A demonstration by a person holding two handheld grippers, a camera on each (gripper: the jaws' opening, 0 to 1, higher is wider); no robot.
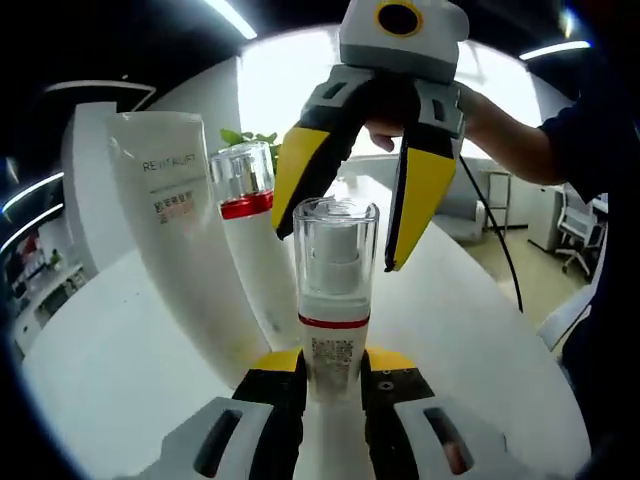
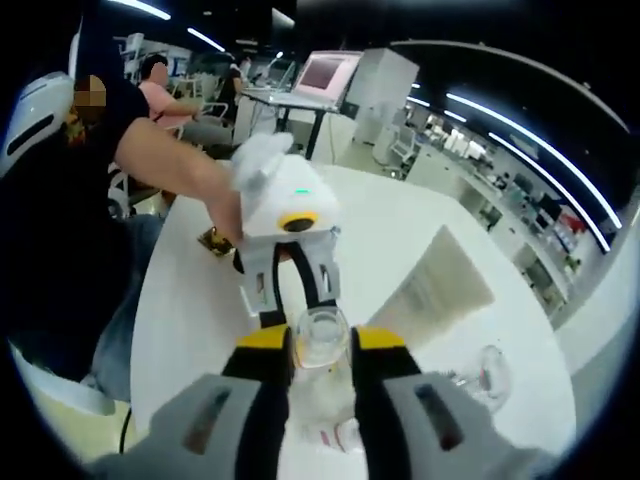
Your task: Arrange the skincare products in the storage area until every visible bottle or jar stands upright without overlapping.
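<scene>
While the left gripper (image 1: 333,385) has its fingers clamped on the lower body of the upright white pump bottle with clear cap and red band (image 1: 335,300), the right gripper (image 2: 320,350) closes around the cap from above. Bottle looks light, rigid, slick; the cap may pull off, so the body grip is safer. A second red-banded bottle (image 1: 245,195) and a white tube (image 1: 170,200) stand behind on the white surface (image 1: 100,350).

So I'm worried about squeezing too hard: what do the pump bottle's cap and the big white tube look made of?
The pump bottle's cap looks like clear rigid plastic: the pump shows through it. The white tube looks like matte, opaque plastic, probably softer, though that is unclear.
</scene>
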